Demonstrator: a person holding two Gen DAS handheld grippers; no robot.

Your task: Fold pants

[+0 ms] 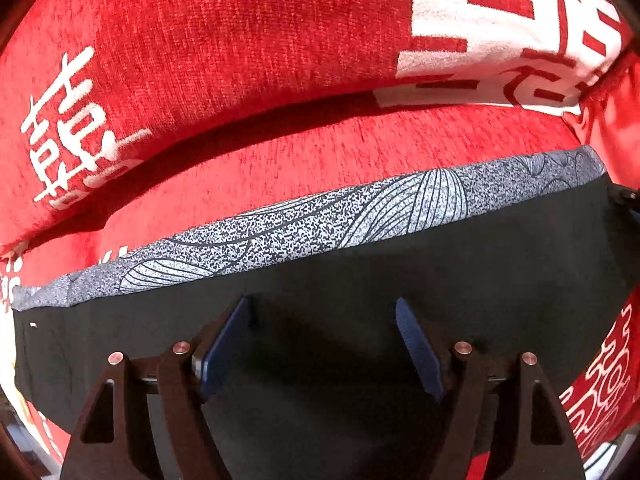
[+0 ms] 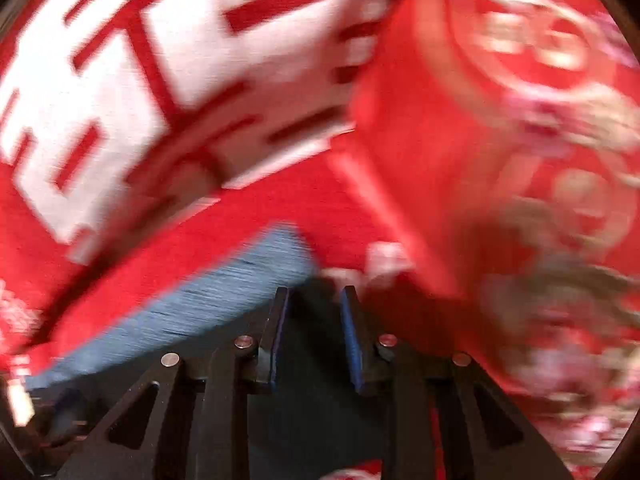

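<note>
Red sofa — dark pants spread.

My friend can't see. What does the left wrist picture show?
Dark pants with a speckled grey band along the far edge lie flat on a red sofa with white writing. The left tool hangs open over the dark cloth, gripping nothing.

Pants black, grey speckled line-patterned band; sofa cover red, white characters.
</note>
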